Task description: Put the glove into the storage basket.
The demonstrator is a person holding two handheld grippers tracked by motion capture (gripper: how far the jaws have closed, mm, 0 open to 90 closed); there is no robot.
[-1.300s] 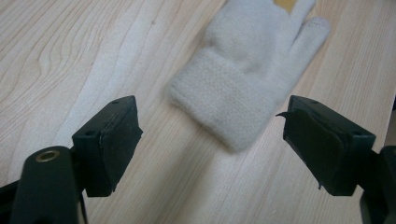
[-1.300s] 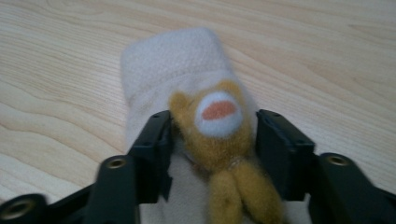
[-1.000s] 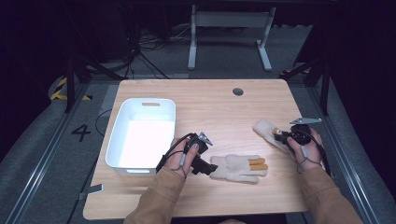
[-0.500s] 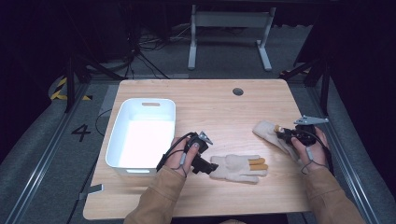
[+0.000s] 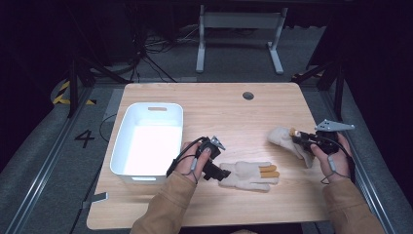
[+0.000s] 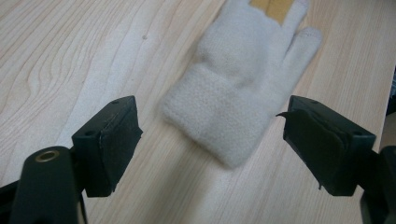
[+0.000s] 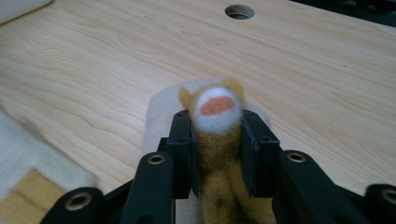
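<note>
A cream knit glove [image 5: 248, 175] with yellow-brown finger patches lies flat near the table's front. My left gripper [image 5: 221, 173] rests at its cuff. In the left gripper view the jaws of that gripper [image 6: 212, 116] stand wide apart, with the glove [image 6: 243, 84] lying between and beyond them, untouched. A second cream glove [image 5: 282, 138] lies at the right. My right gripper [image 5: 298, 137] is shut on one of its fingers. In the right gripper view that gripper [image 7: 217, 135] pinches a yellow-brown finger [image 7: 215, 105] that has a white tip with an orange spot.
A white plastic bin [image 5: 141, 176] stands at the table's left, beside my left hand. A round cable hole [image 5: 248, 95] sits near the far edge. The table's right edge runs close behind my right hand. The other glove [image 7: 28, 177] lies low at the left in the right gripper view.
My right gripper has risen a little and shifted right with the glove finger pinched in it. The left gripper and its glove have not moved.
</note>
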